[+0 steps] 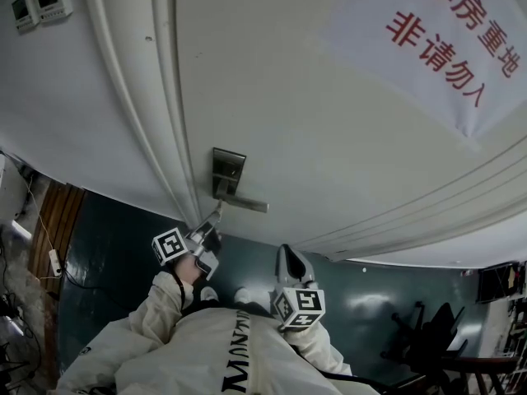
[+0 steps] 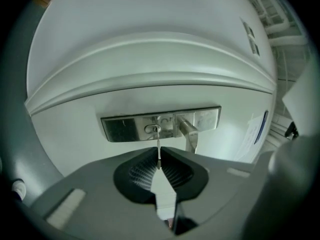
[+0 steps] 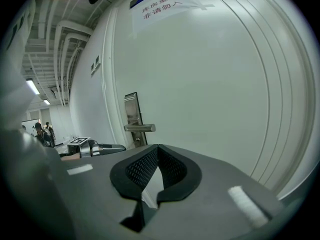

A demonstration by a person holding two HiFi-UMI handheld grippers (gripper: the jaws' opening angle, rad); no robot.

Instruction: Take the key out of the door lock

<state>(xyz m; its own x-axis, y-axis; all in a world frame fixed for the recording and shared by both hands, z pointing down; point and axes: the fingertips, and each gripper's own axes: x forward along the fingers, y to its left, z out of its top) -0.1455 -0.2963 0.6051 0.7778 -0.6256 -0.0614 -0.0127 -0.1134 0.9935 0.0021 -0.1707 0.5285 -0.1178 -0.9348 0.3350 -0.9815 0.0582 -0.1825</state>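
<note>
White door (image 1: 329, 97) with a steel lock plate (image 1: 228, 167) carrying a lever handle (image 1: 244, 205); a sign (image 1: 449, 35) with red characters is fixed to the door further right. The left gripper (image 1: 216, 213) points at the lock plate, its marker cube (image 1: 170, 246) lying toward the person's white sleeve (image 1: 156, 311). In the left gripper view its fingers (image 2: 142, 170) are clenched on the key (image 2: 158, 143), which shows edge-on as a thin metal strip. The key's near end sits between the ribbed pads and its far end meets the keyhole (image 2: 152, 129) in the plate, just beside the root of the handle. How deep the blade sits in the keyhole cannot be told. The right gripper (image 1: 286, 250) is to the right of the left one in the head view, well apart from the lock plate. In the right gripper view its fingers (image 3: 137, 168) are closed tip to tip with nothing between them. Beyond them stand the plate, the handle and, to the left, the left gripper.
</note>
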